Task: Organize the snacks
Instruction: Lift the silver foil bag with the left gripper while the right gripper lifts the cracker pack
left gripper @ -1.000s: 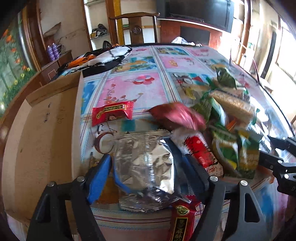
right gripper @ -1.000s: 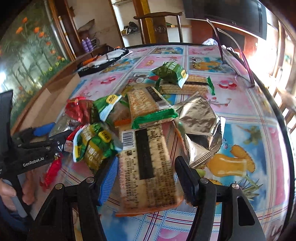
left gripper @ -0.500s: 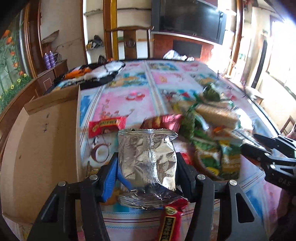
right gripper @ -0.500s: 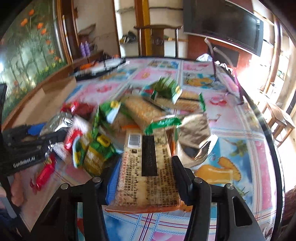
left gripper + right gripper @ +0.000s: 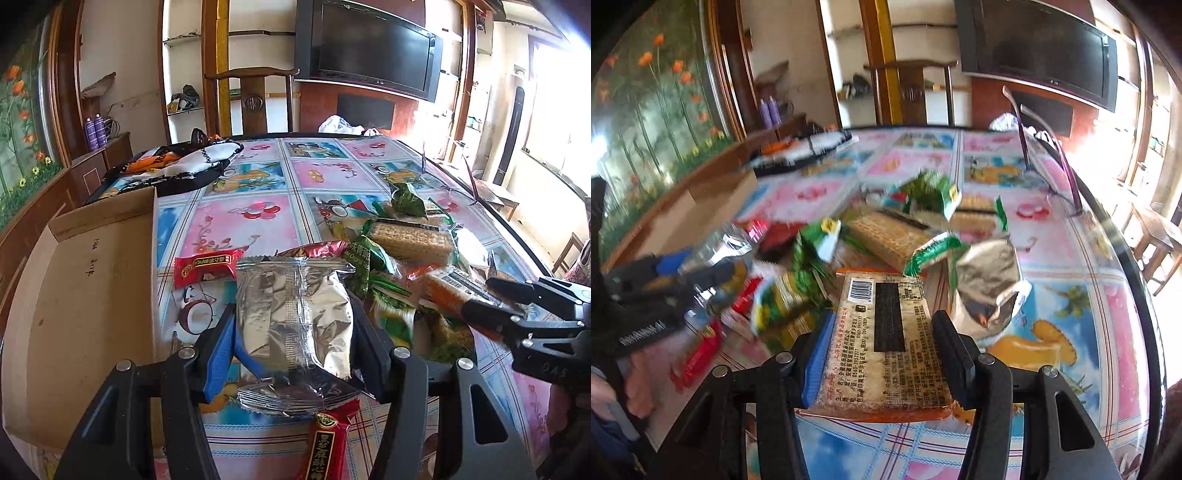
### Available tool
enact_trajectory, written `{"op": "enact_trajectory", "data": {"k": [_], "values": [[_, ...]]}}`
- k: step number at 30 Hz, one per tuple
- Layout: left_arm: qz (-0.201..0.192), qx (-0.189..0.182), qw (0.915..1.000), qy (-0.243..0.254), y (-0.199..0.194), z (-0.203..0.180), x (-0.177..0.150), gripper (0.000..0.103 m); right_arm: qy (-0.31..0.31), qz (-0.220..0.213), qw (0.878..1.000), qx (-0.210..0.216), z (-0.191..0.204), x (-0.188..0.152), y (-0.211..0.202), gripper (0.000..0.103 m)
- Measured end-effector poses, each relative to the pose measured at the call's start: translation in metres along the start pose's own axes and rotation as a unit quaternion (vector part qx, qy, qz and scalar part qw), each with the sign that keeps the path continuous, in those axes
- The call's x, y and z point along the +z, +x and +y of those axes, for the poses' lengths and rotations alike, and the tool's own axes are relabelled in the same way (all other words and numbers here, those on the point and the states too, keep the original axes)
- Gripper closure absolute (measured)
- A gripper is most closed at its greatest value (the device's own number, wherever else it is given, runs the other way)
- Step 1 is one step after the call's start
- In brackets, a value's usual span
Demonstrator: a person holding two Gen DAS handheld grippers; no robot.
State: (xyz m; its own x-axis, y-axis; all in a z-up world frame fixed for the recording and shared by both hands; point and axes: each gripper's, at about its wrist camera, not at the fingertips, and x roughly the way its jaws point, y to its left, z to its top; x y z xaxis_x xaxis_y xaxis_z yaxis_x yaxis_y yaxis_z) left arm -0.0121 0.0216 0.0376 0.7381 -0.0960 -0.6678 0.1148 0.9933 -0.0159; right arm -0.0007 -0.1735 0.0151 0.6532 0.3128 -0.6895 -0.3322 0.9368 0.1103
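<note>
Left wrist view, read from left to right: a flat brown cardboard box (image 5: 85,306) lies along the left edge of the table (image 5: 258,177), which is covered with a pink and blue patterned cloth. Just beside the box's right edge a small red snack packet (image 5: 207,266) rests on the cloth. At the centre the left gripper (image 5: 293,332) is clamped on a silver foil packet (image 5: 295,317), its blue and black fingers pressing the packet's two sides; the packet stands up between them, and another foil wrapper and a red packet with gold print (image 5: 327,439) lie underneath, near the table's front edge. Right of that sits the pile of snacks (image 5: 402,273), green packets and a wafer pack among them, and at the far right the right gripper (image 5: 476,295) comes into view holding the orange-edged end of a cracker pack. Right wrist view, again from the left: the left gripper (image 5: 698,275) appears blurred with the silver foil packet (image 5: 727,242) between its fingers, a hand (image 5: 635,391) showing below it. Green packets (image 5: 812,254) lie in a blurred heap toward the middle. At the centre the right gripper (image 5: 884,341) is closed on a tan cracker pack (image 5: 886,339), barcode side up. An opened silver foil bag (image 5: 990,284) lies just beside it on the right.
</note>
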Motion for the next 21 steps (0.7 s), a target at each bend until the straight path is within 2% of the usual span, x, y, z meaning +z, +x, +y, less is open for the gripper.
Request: {"op": "enact_trajectory", "data": {"k": [5, 11, 16, 21], "values": [[0.001, -0.001, 1.0, 0.0, 0.001, 0.0, 0.0, 0.046, -0.001, 0.03, 1.0, -0.002, -0.001, -0.003, 0.01, 0.045], [0.002, -0.001, 1.0, -0.001, 0.002, 0.0, 0.0, 0.046, 0.002, 0.04, 0.999, 0.0, -0.002, -0.006, 0.014, 0.046], [0.002, -0.002, 1.0, -0.001, 0.001, 0.0, 0.0, 0.046, -0.019, 0.055, 0.998, -0.018, 0.003, -0.009, 0.021, 0.045], [-0.003, -0.002, 1.0, -0.004, 0.001, 0.0, -0.001, 0.046, -0.014, 0.043, 0.999, -0.015, 0.002, -0.009, 0.017, 0.046]]}}
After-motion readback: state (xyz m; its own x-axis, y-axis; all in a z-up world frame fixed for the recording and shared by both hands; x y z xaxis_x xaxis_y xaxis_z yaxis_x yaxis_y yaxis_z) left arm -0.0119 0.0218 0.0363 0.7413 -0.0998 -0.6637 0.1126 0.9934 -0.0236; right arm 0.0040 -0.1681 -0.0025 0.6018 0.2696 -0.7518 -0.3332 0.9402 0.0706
